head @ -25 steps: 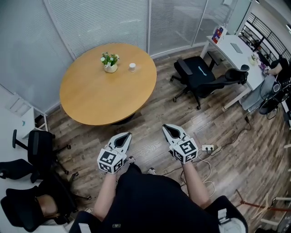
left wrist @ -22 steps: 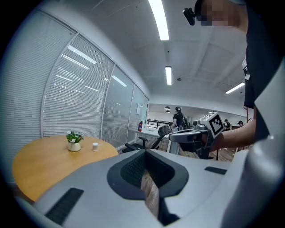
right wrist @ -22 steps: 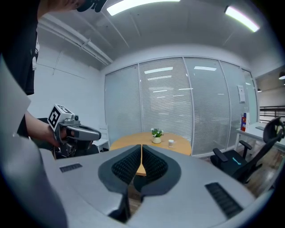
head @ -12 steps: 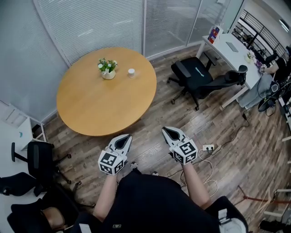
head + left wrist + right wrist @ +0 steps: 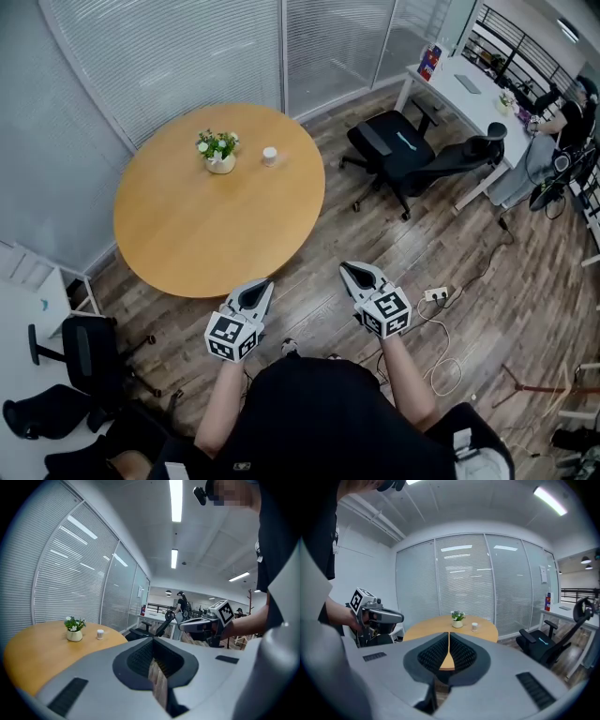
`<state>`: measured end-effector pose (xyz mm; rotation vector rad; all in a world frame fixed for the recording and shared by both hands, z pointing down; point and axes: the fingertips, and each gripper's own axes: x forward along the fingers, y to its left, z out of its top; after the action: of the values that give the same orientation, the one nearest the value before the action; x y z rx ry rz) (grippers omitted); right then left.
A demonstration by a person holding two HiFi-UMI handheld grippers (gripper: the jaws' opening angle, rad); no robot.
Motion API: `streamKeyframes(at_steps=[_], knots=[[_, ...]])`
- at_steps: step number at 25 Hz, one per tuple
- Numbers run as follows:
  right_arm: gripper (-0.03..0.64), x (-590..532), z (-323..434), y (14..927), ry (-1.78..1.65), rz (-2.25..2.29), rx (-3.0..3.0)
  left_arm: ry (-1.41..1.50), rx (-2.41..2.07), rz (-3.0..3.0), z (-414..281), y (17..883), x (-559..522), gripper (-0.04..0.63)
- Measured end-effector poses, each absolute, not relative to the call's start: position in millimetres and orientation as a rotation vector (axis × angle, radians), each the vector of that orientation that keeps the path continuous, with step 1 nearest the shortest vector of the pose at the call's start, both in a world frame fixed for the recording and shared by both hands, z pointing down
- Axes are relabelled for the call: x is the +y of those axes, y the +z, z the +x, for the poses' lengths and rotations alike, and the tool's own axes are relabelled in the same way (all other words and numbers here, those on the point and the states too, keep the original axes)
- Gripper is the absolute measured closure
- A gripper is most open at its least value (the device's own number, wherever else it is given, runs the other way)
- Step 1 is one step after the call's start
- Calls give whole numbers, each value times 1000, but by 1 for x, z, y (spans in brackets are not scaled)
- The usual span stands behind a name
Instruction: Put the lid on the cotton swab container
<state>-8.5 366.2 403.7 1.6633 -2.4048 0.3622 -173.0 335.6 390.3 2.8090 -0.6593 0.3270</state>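
Note:
A small white cotton swab container (image 5: 269, 155) stands on the far side of the round wooden table (image 5: 216, 225), next to a little potted plant (image 5: 217, 150). It is too small to tell a lid apart from it. The container also shows in the left gripper view (image 5: 100, 633) and in the right gripper view (image 5: 474, 626). My left gripper (image 5: 260, 287) and right gripper (image 5: 354, 271) are held side by side over the wooden floor, short of the table's near edge. Both point toward the table, shut, with nothing between the jaws (image 5: 152, 641) (image 5: 449, 637).
Black office chairs (image 5: 412, 155) stand right of the table beside a white desk (image 5: 469, 94). More chairs (image 5: 84, 347) are at the lower left. A power strip and cable (image 5: 436, 295) lie on the floor right of my right gripper. Blinds cover the glass walls behind the table.
Both grippers have come forward toward the table, whose near edge now lies closer to them in the head view. Their jaws stay shut and empty.

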Motion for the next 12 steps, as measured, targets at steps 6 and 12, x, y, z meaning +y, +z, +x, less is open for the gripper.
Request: streamKeyframes(at_steps=[6, 12], knots=[[609, 352, -22, 410, 377, 1722, -2380, 360, -619, 2824, -193, 395, 321, 589], [609, 342, -40, 415, 390, 1726, -2382, 368, -643, 2819, -216, 398, 310, 589]])
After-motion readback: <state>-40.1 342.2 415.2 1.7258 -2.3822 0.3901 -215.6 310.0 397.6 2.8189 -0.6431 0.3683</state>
